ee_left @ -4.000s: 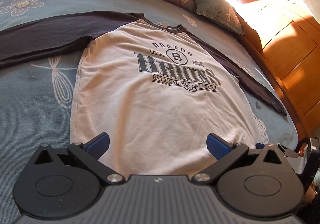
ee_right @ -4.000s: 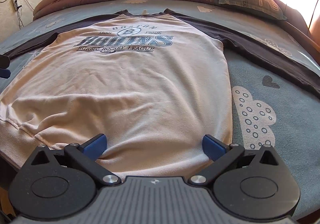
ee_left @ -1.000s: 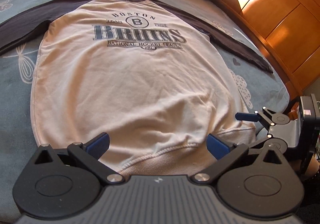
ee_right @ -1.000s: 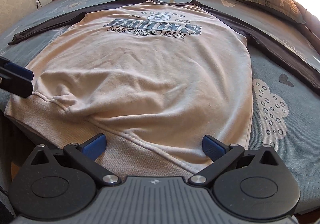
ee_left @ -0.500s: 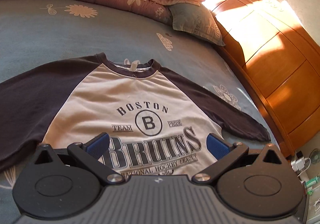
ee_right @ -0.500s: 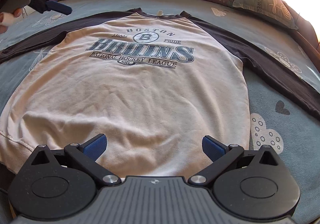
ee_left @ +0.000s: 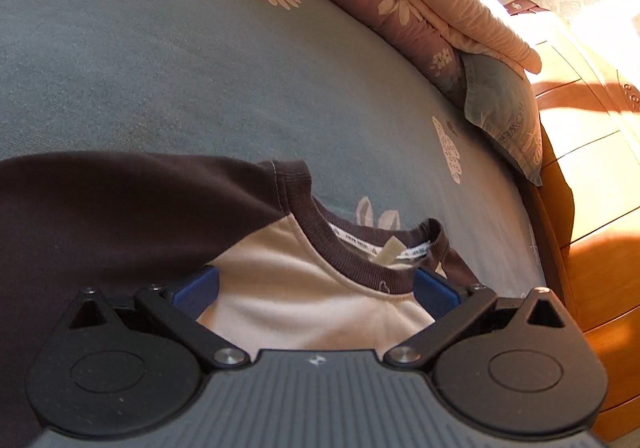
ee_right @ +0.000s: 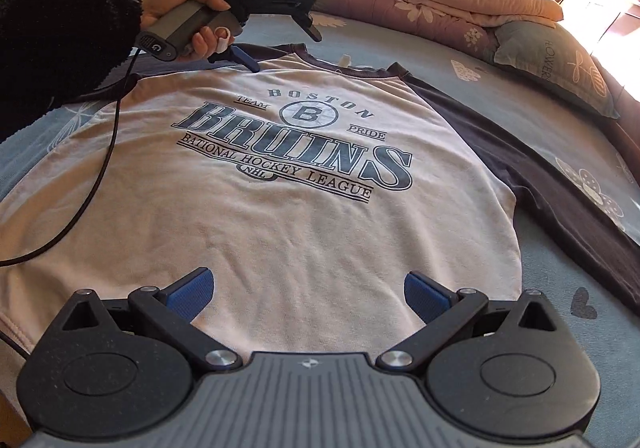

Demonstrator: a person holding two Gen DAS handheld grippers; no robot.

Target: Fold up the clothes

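The shirt lies face up and spread flat on the bed, cream body with dark sleeves. Its print reads "BOSTON", "TEAM", "PRIDE", a circled "B", "BRUINS", "NATIONAL HOCKEY LEAGUE" and "NHL". The pillow at the head of the bed carries the word "FLOWER", partly cut by a fold; in the left view only "OWER" shows on it. The neck tape inside the collar has small print too fine to read, and a pale tag sits on it.

In the right view the shirt's left sleeve is mostly hidden behind the person's fuzzy black sleeve, and the right sleeve runs out of frame at the edge. The hem is covered by the right tongs' body. In the left view the print is hidden altogether; only the collar, one dark shoulder and a strip of cream chest show.

The left tongs are held in a hand gripping the grey handle, pointing down at the shirt's left shoulder beside the collar. Its jaws stand wide apart, holding nothing; the lower tip looks to touch the cloth, though contact is hard to confirm. A cable trails from the handle across the shirt.

The right tongs hover low over the lower part of the shirt, jaws wide open and empty.
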